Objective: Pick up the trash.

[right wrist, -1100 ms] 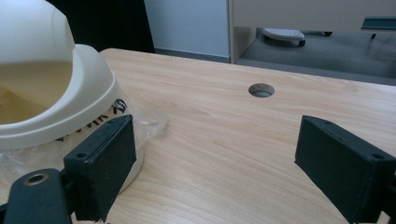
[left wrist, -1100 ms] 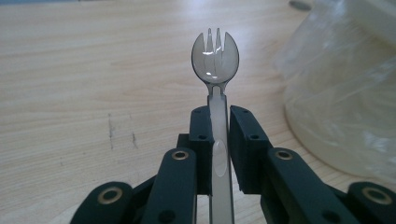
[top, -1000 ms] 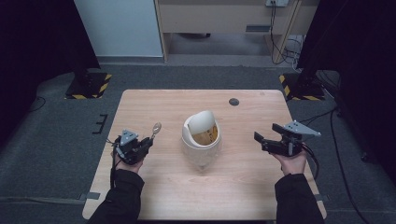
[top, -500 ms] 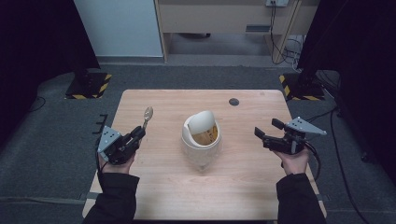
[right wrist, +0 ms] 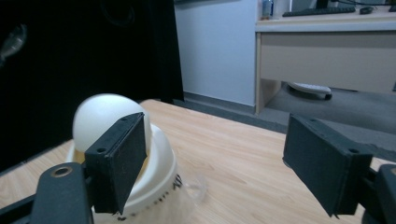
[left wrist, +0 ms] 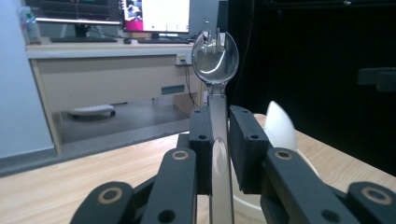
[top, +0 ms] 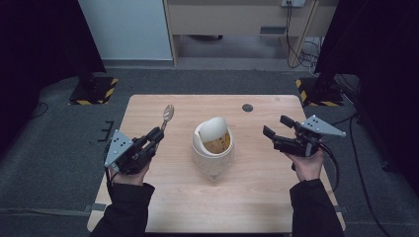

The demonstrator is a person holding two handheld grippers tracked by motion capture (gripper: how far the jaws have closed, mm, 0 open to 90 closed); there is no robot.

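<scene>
Left gripper (top: 157, 134) swung outward, spork (left wrist: 215, 65) clamped between jaws (upright).

A: What stands in the way on the table (top: 257, 197)?

B: One thing: the cup (top: 213, 157) with its domed lid, mid-table, between the left gripper (top: 154, 137) and the right gripper (top: 276, 132). A small dark disc (top: 247, 107) lies flat near the far edge.

A: Room beside it?

B: Bare wood on every side; the near half is open. The left gripper's jaws are pinched on a spoon (left wrist: 215, 60) that sticks out forward, well apart from the cup. The right gripper's jaws stand wide, nothing between them.
</scene>
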